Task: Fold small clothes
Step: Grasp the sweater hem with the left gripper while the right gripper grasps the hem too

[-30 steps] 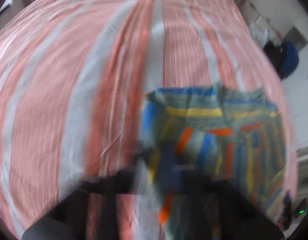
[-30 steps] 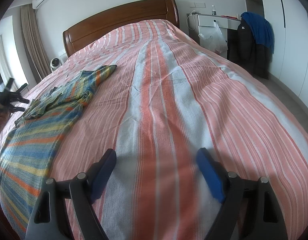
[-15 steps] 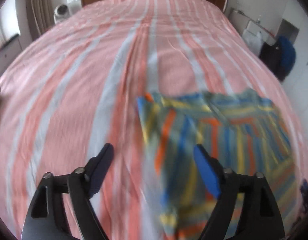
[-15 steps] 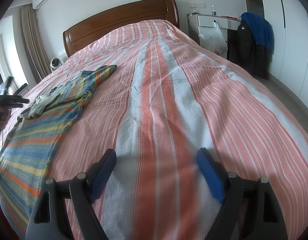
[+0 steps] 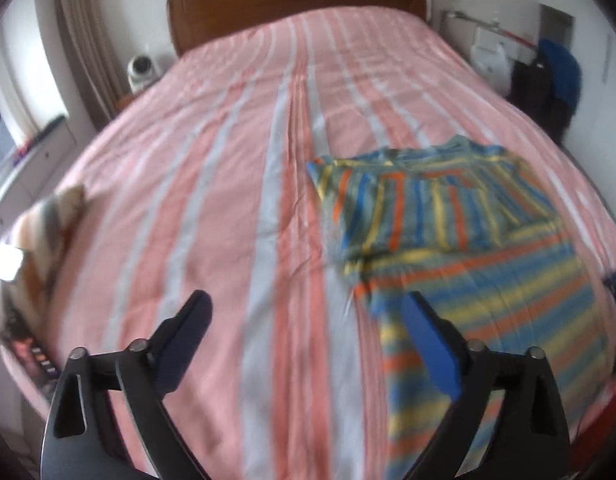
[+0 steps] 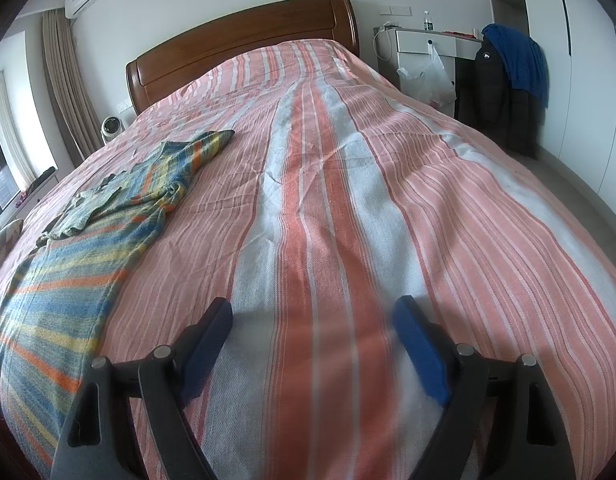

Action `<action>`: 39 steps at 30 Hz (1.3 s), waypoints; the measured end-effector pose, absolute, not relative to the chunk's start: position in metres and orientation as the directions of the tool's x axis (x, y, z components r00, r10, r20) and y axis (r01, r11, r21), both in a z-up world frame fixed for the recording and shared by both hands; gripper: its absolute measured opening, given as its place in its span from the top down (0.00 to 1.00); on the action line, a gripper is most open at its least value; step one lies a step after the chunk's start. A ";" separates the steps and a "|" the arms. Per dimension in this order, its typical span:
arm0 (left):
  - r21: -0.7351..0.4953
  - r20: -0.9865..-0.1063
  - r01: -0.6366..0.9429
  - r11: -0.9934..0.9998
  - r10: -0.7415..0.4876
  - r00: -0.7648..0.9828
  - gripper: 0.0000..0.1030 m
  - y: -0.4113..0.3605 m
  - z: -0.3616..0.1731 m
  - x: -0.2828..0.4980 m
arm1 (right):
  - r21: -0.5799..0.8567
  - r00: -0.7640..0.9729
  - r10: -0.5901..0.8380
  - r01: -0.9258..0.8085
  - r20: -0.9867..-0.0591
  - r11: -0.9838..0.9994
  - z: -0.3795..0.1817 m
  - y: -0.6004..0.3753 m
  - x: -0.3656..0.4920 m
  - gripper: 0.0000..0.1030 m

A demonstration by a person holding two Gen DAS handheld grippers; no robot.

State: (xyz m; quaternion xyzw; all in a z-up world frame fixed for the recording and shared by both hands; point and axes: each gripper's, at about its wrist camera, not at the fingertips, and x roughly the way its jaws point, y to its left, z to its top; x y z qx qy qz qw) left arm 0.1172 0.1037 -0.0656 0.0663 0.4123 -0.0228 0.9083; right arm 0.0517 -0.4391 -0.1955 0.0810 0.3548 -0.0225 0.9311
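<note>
A small striped shirt (image 5: 459, 248) in blue, yellow and orange lies on the pink striped bed (image 5: 236, 184), its upper part folded over the lower part. In the left wrist view it lies to the right of my left gripper (image 5: 308, 312), which is open and empty above the bedspread. In the right wrist view the shirt (image 6: 88, 236) lies at the left edge of the bed (image 6: 347, 200). My right gripper (image 6: 313, 316) is open and empty over the middle of the bed, well right of the shirt.
A wooden headboard (image 6: 244, 44) stands at the far end. A white desk (image 6: 427, 40) with a plastic bag and a chair with dark and blue jackets (image 6: 507, 80) stand right of the bed. A patterned cushion (image 5: 40, 232) lies at the left edge.
My left gripper let go of the shirt's sleeve, opened, and pulled back and up. The folded part of the shirt now lies flat. The right gripper has not moved.
</note>
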 end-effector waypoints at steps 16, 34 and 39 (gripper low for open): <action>-0.169 -0.826 -0.024 0.985 -0.128 0.549 0.04 0.114 -0.148 -0.018 | 0.108 0.727 -0.003 0.107 -0.687 0.988 -0.193 -0.436 0.055 0.19; -0.158 -0.832 -0.053 0.986 -0.104 0.545 0.04 0.125 -0.170 -0.033 | 0.107 0.687 0.008 0.102 -0.727 0.989 -0.174 -0.432 0.055 0.19; -0.182 -0.858 -0.018 0.983 -0.151 0.491 0.05 0.117 -0.184 -0.035 | 0.243 0.621 0.251 -0.100 -0.742 0.965 -0.128 -0.407 0.016 0.19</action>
